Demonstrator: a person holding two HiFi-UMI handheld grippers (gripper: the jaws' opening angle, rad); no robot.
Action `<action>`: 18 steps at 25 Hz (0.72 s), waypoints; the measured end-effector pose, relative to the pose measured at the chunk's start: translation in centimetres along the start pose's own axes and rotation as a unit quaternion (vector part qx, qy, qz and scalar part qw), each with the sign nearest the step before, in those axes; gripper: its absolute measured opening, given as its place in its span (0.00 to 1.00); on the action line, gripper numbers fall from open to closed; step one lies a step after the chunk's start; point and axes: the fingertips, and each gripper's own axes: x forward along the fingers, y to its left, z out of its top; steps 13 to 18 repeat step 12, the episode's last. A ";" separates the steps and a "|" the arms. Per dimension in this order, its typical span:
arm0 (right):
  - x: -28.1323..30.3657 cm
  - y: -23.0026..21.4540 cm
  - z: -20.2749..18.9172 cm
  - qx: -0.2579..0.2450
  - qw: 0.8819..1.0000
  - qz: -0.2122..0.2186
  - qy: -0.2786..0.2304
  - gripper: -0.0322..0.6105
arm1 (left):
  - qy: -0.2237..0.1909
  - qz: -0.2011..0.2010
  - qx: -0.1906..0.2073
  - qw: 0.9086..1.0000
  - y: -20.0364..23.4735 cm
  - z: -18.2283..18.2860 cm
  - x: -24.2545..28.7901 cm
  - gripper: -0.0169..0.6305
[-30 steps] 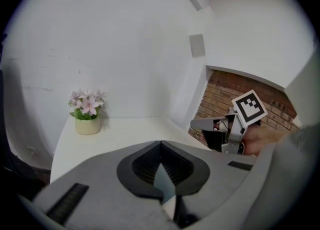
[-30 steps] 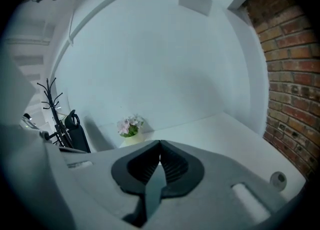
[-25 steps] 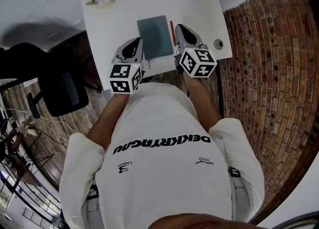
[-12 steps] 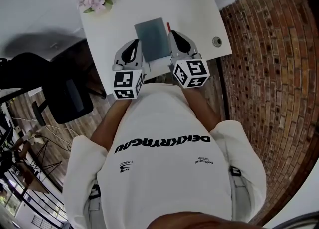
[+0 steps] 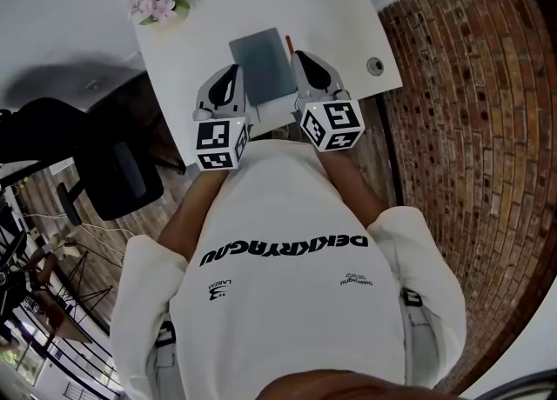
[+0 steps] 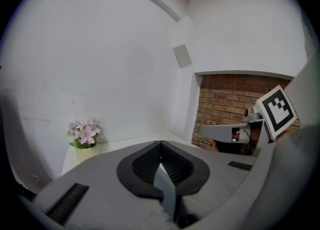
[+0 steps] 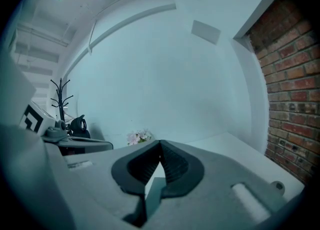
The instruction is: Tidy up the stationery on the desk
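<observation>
My left tongs point(image 5: 231, 72) and right tongs point(image 5: 298, 57) are both closed and empty, flanking the notebook point(image 5: 261, 66) lying flat on the surface point(image 5: 191, 33). Probably light, thin, stiffish — I'd pinch a side edge. Pen point(image 5: 289, 42) just beside it — slim, may roll.

White desk point(image 5: 348, 7) against a white wall point(image 6: 100, 64), brick wall point(image 5: 470, 129) beside, black chair point(image 5: 113, 172) on wooden floor point(image 5: 139, 224).
</observation>
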 end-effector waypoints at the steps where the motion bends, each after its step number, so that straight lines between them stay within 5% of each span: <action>1: -0.1 0.0 0.0 0.000 1.000 -0.001 -0.001 0.05 | -0.001 -0.001 0.001 1.000 0.0 0.0 0.0 0.02; 18: -0.3 0.1 -0.1 -0.003 1.000 -0.009 0.000 0.05 | 0.002 -0.008 0.006 1.000 -0.2 -0.2 -0.3 0.02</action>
